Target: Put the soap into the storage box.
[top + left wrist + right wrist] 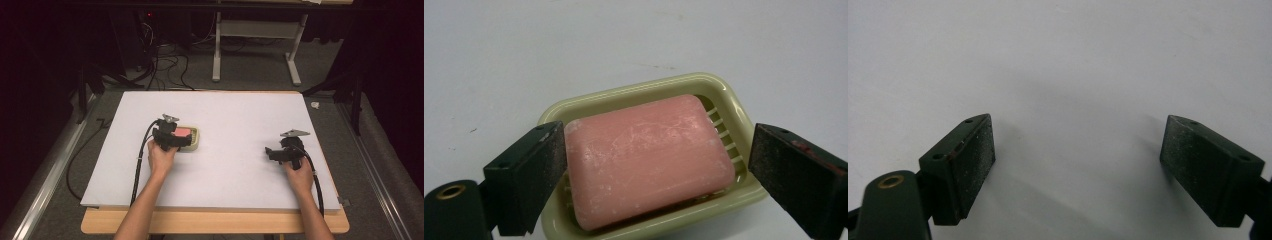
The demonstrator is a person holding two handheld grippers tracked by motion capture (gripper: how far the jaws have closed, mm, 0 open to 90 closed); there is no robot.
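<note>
Soap (649, 160), a pink bar, lies in a pale green dish (724, 97) on the white bench (240, 120), left of centre. Left tongs (651, 175) are wide open, one jaw at each end of the bar: the left one touches or nearly touches it, the right stands clear. Right tongs (1078, 165), well apart to the right, gape wide over bare bench, holding nothing.

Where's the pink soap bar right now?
The soap bar lies in the green dish, left of table centre in the high view, between the open left gripper jaws.
</note>
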